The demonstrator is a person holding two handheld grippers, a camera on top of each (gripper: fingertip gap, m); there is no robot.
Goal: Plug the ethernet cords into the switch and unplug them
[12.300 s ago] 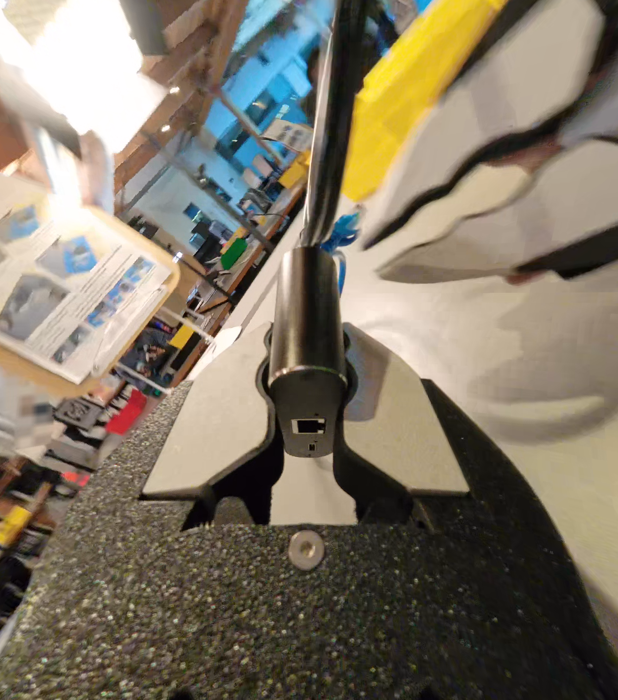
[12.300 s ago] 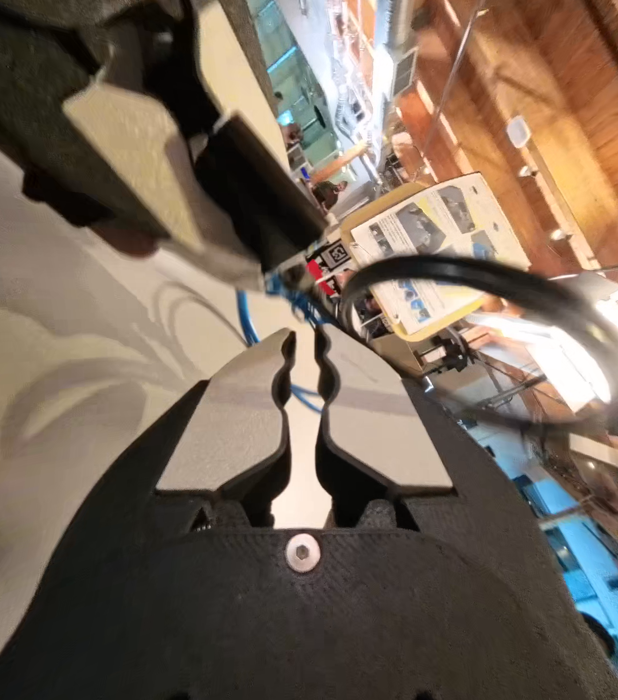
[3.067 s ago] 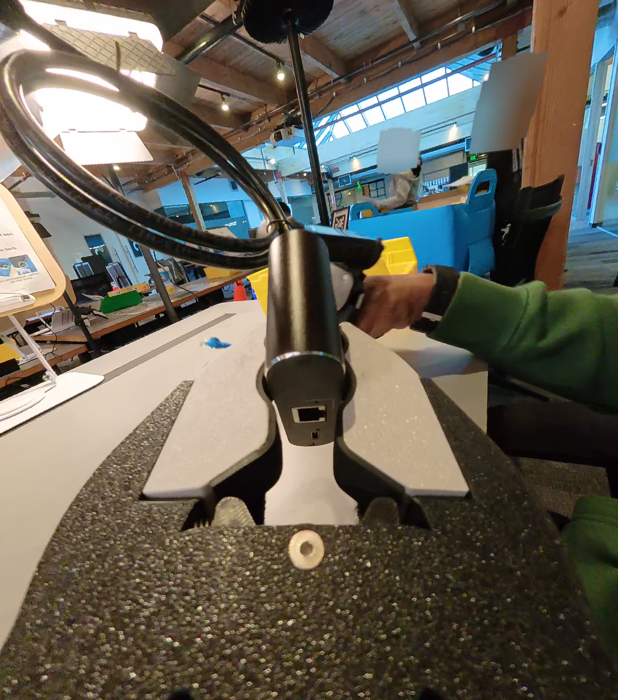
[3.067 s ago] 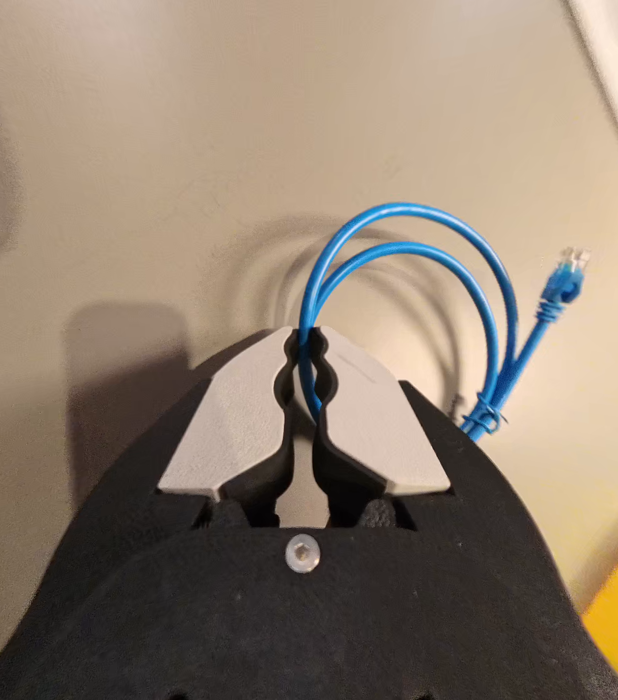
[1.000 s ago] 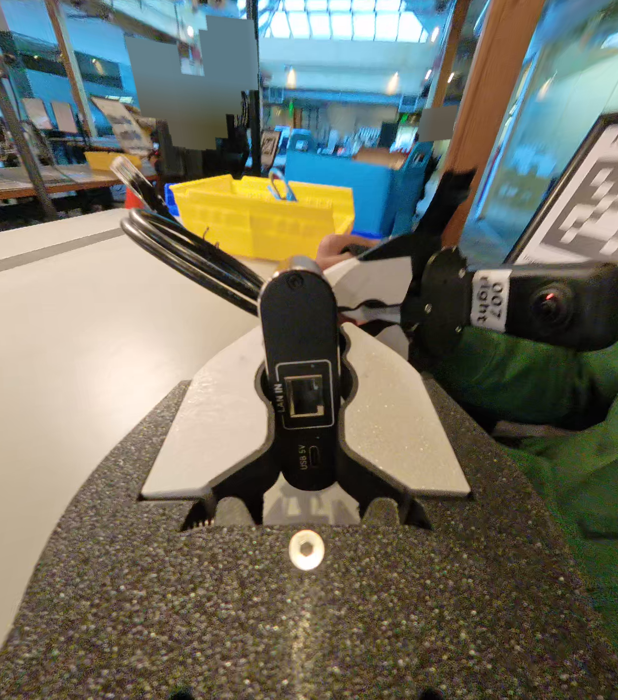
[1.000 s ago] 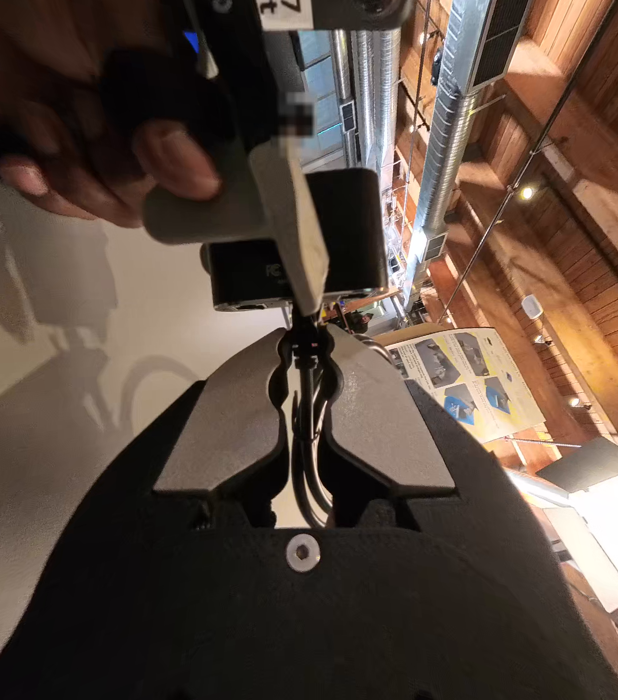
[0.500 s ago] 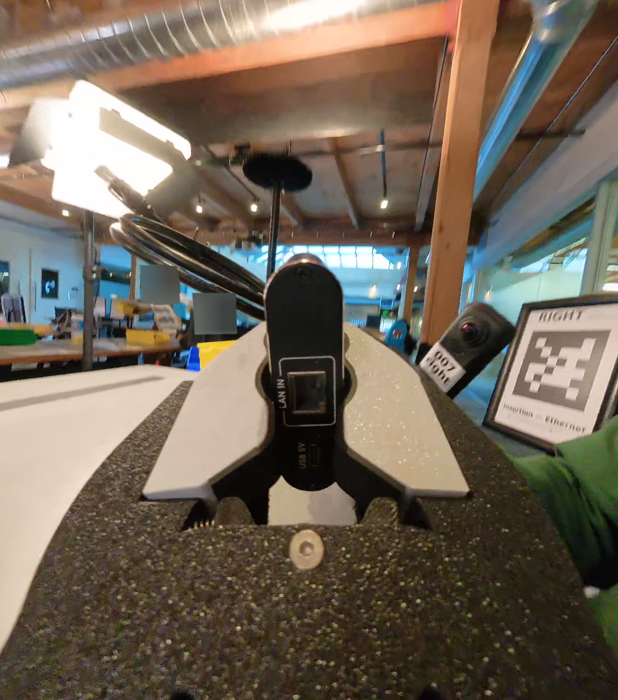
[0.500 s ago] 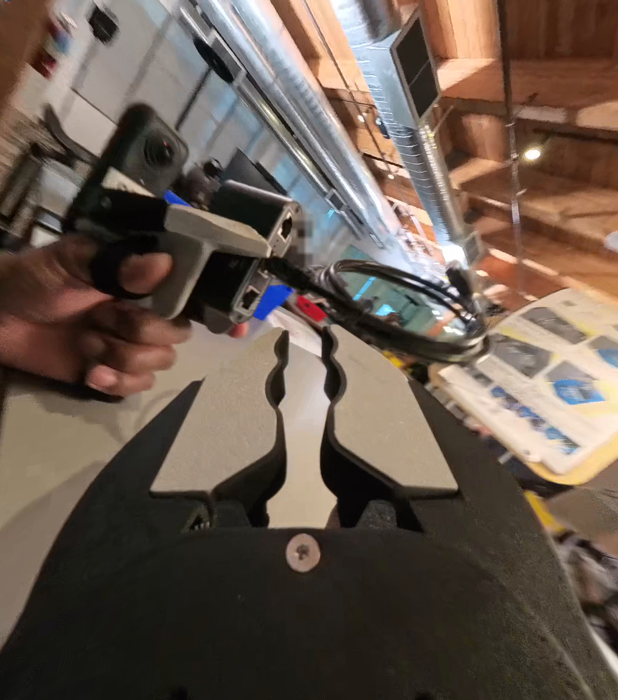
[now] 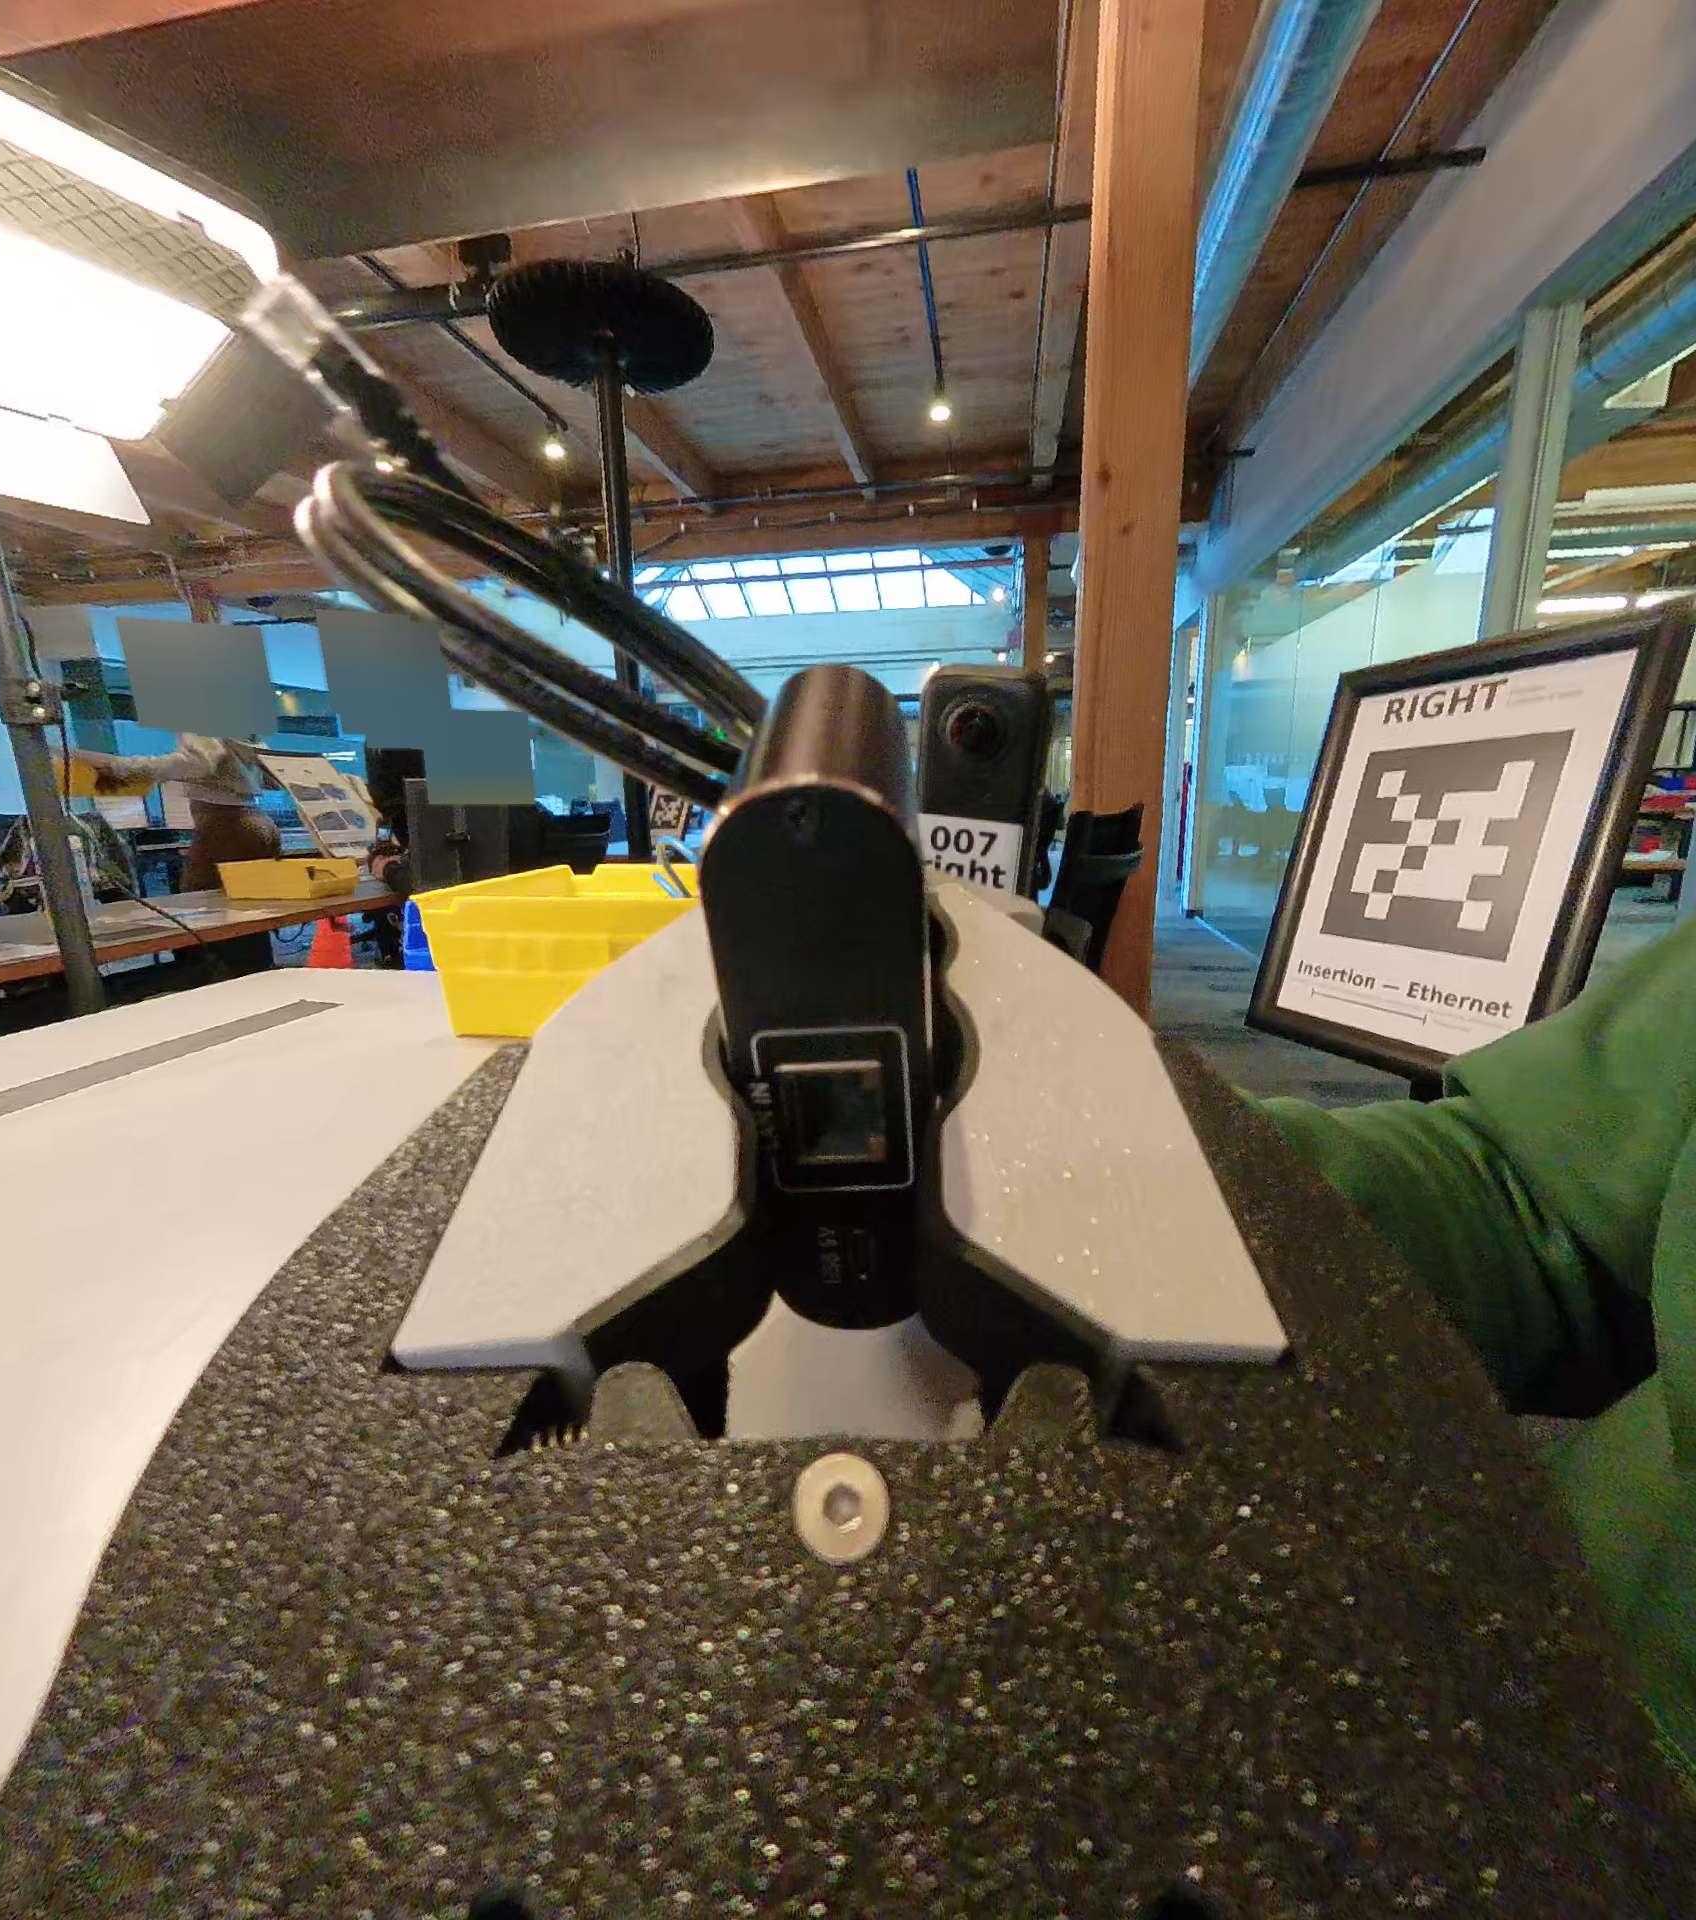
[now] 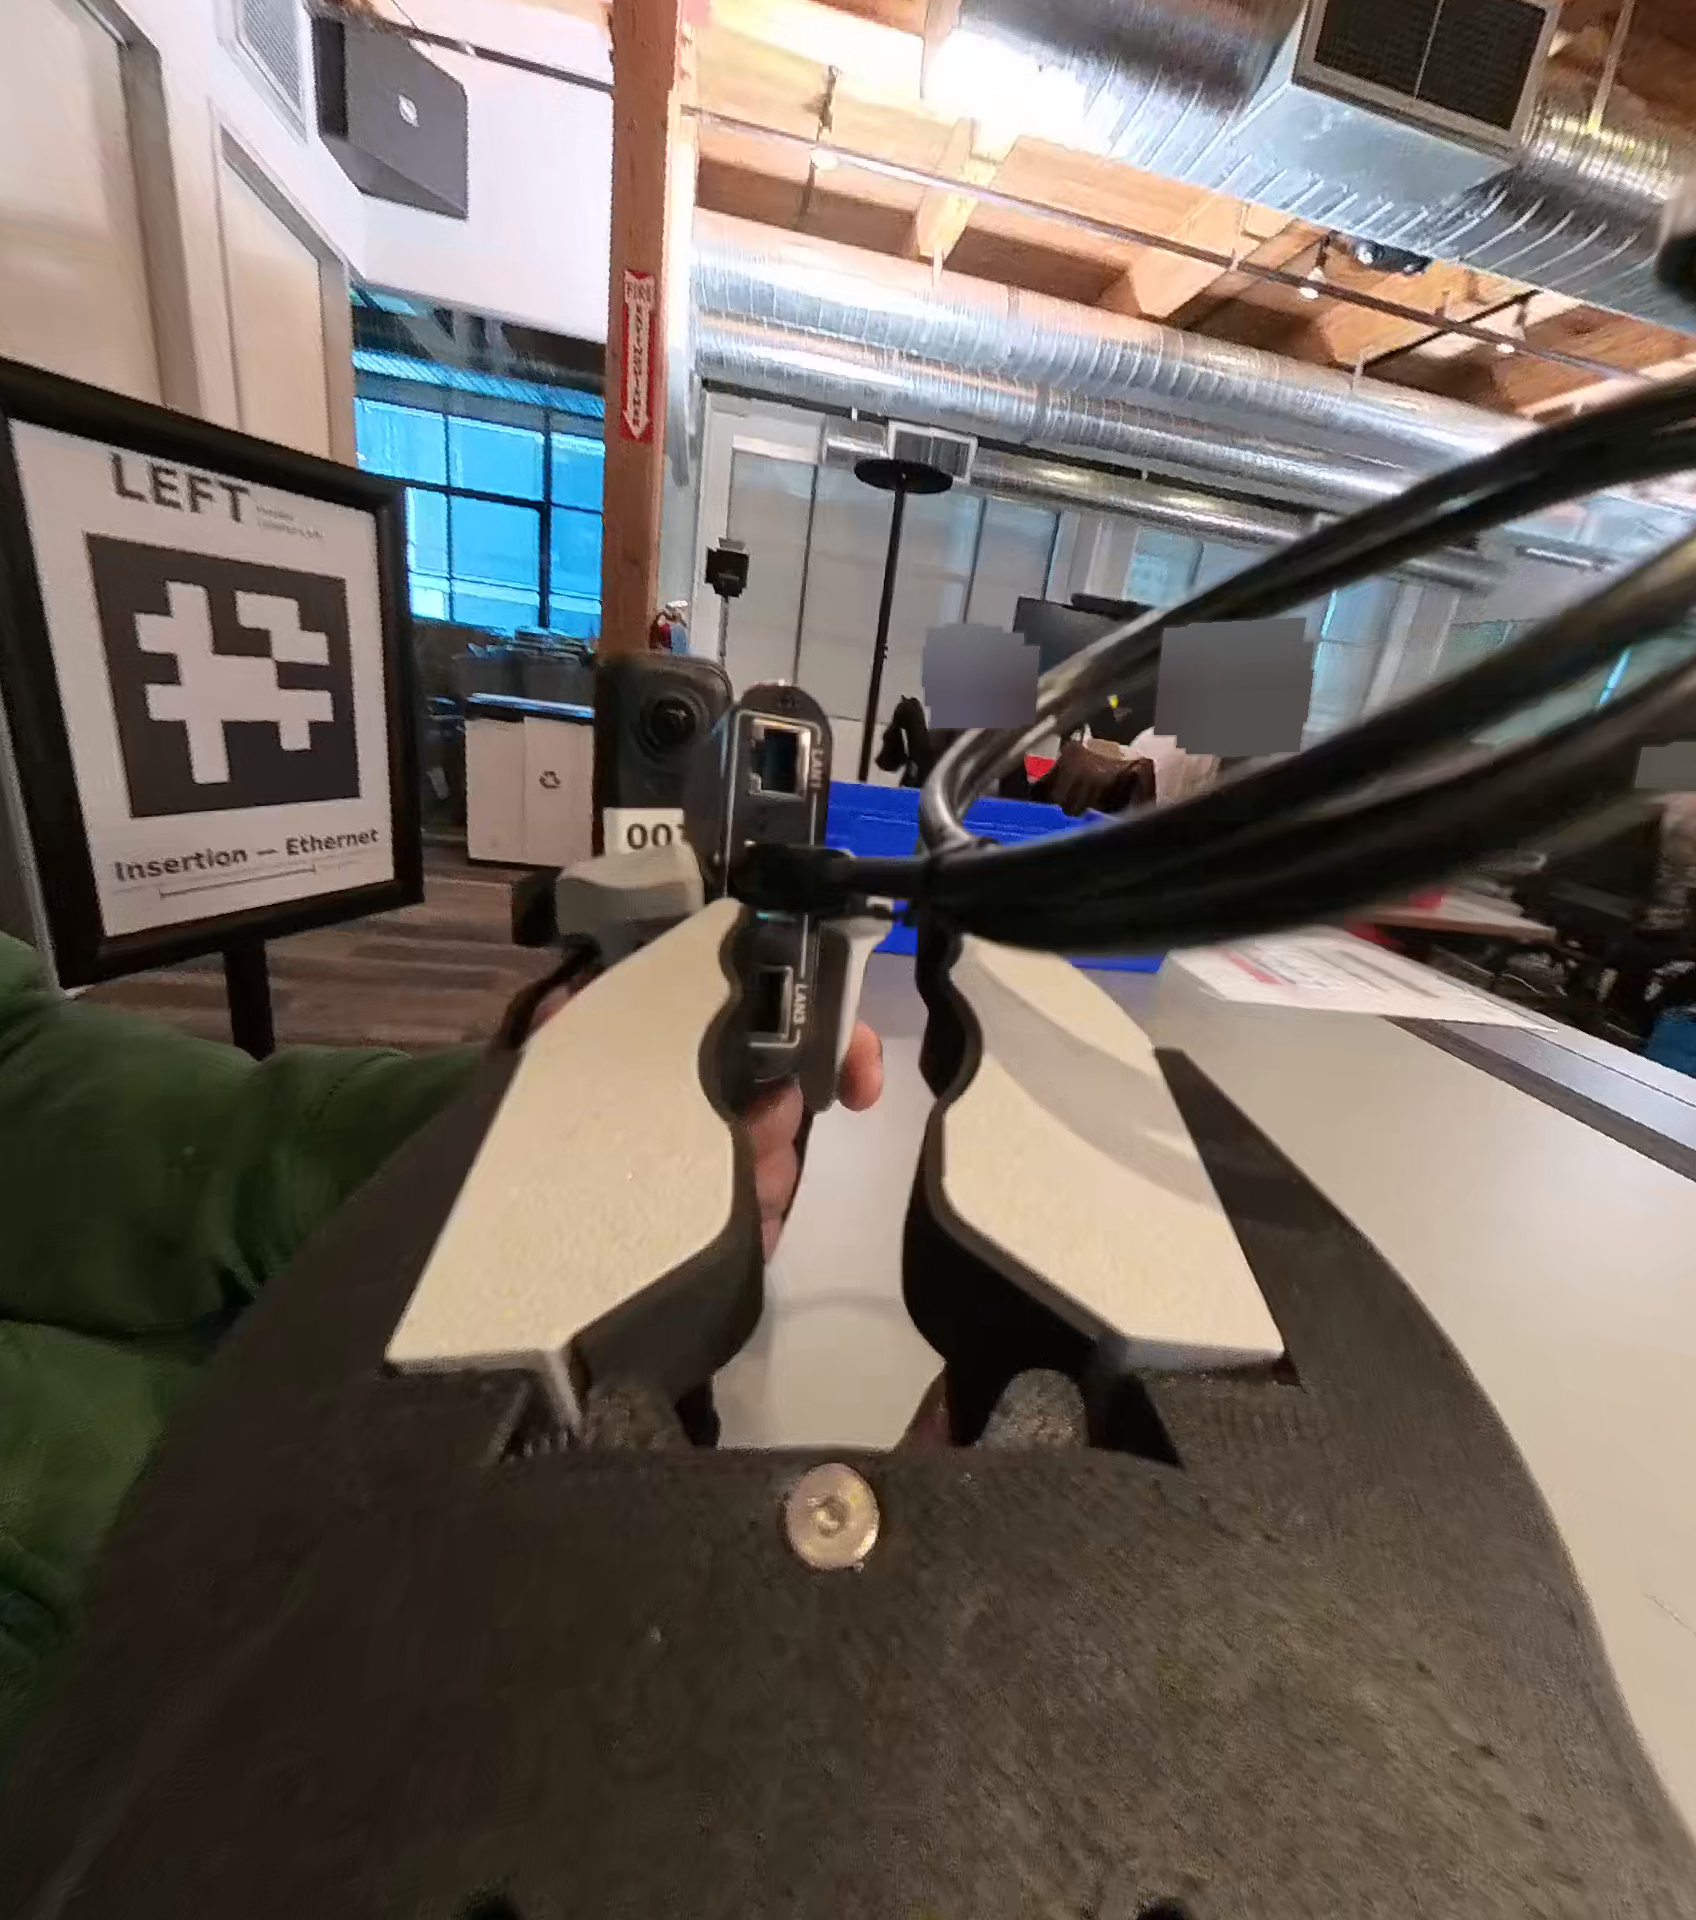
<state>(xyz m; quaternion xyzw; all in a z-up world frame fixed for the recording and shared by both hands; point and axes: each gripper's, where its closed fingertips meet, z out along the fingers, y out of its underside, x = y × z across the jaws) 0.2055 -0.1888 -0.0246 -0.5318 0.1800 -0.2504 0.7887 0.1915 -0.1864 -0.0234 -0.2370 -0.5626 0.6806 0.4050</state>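
Observation:
My left gripper (image 9: 823, 920) is shut on the black switch (image 9: 828, 1039), held up off the table with one end port facing the camera. A coiled black ethernet cord (image 9: 511, 613) rises from its far end. In the right wrist view the switch (image 10: 771, 904) stands on end, clamped by a grey finger (image 10: 628, 891) of the left gripper. The black cord (image 10: 1291, 831) sits in its middle port and loops off to the right. My right gripper (image 10: 828, 935) is open and empty, close in front of the switch. No blue cord is in view.
The grey table (image 9: 96, 1195) lies below. A yellow bin (image 9: 532, 935) and a wooden post (image 9: 1124, 520) stand beyond it. Framed marker signs stand on stands in both views (image 9: 1446, 842) (image 10: 220, 675). A green sleeve (image 9: 1602, 1247) is at the right. Left and right tips are no more than a few centimetres apart.
A second ago my right gripper was shut on the black cord at the switch; it has let go, opened and drawn back. The left gripper has tilted the switch level.

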